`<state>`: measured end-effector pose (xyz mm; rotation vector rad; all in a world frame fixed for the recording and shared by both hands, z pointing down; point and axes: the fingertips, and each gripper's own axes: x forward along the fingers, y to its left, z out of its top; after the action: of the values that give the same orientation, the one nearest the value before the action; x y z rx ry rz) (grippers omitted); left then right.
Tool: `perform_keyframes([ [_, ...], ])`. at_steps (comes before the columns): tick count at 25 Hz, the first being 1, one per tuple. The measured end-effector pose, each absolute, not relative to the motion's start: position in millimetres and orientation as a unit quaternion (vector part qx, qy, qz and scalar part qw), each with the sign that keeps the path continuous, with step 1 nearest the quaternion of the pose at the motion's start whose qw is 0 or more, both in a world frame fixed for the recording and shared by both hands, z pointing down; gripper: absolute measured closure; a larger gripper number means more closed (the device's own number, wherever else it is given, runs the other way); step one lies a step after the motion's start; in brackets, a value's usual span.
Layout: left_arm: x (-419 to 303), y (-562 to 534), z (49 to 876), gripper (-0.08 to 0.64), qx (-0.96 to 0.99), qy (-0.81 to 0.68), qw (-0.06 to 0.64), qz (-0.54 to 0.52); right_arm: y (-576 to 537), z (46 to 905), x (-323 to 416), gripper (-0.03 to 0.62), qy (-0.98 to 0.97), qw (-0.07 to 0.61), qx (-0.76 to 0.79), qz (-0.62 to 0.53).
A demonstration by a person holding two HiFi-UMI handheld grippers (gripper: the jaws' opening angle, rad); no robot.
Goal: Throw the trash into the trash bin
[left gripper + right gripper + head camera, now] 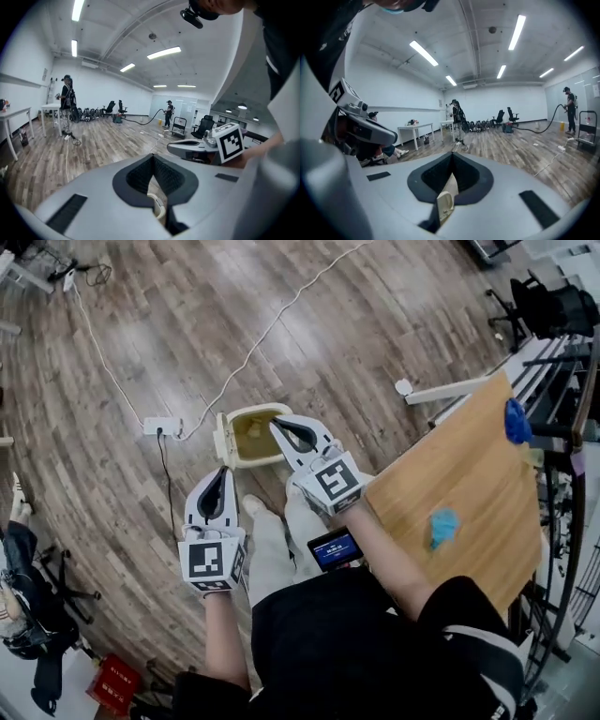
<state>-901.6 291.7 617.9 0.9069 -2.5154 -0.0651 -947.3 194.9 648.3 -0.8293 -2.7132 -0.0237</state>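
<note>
- The cream trash bin (pixel 251 435) is standing on the wood-plank floor (pixel 328 343). Its lid (pixel 221 439) is flipped open to one side, and the inside is showing yellow-brown.
- The right claw (pixel 277 426) is hovering over the bin's opening. Its jaws are pressing fully together and gripping nothing, and its dark pads (pixel 466 178) are meeting at the tip.
- The left claw (pixel 223 472) is hanging just short of the bin, on the person's side of it. Its jaws are likewise closed on nothing, with the pads (pixel 173 176) touching at the tip.
- Each gripper is carrying a marker cube (pixel 214 561), the right one's (pixel 335 479) sitting closer to the bin. Both are showing only black-and-white square patterns, no words.
- A small screen (pixel 335 549) is glowing blue on the person's side of the bin, just behind the right gripper's cube. Its writing is coming out too small to read.
- A blue crumpled piece (pixel 442 526) is lying on the wooden surface (pixel 469 465), well apart from the bin, beyond the right gripper.
- A white power strip (pixel 159 426) is lying on the floor near the bin's lid side, with a white cable (pixel 272 329) trailing away from it.
- A red box (pixel 117 681) is sitting far from the bin, down by the person's left side. Its pale print is too blurred to read.
</note>
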Motion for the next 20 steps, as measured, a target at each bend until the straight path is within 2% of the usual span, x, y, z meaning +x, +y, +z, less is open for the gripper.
perform_keyframes([
  [3,-912,280,560,0.561,0.336,-0.925,0.179,-0.007,187,569,-946,0.594,-0.953,0.087,-0.29,0.004],
  [9,-884,273,486,0.561,0.349,-0.926,0.146,-0.011,191,465,-901,0.594,-0.95,0.061,-0.306,0.013],
  [14,-875,256,450,0.561,0.373,-0.923,0.097,0.009,178,423,-872,0.594,-0.947,0.007,-0.321,0.032],
  [20,-873,262,432,0.561,0.361,-0.93,0.074,-0.002,183,414,-861,0.595,-0.947,0.001,-0.321,0.012],
])
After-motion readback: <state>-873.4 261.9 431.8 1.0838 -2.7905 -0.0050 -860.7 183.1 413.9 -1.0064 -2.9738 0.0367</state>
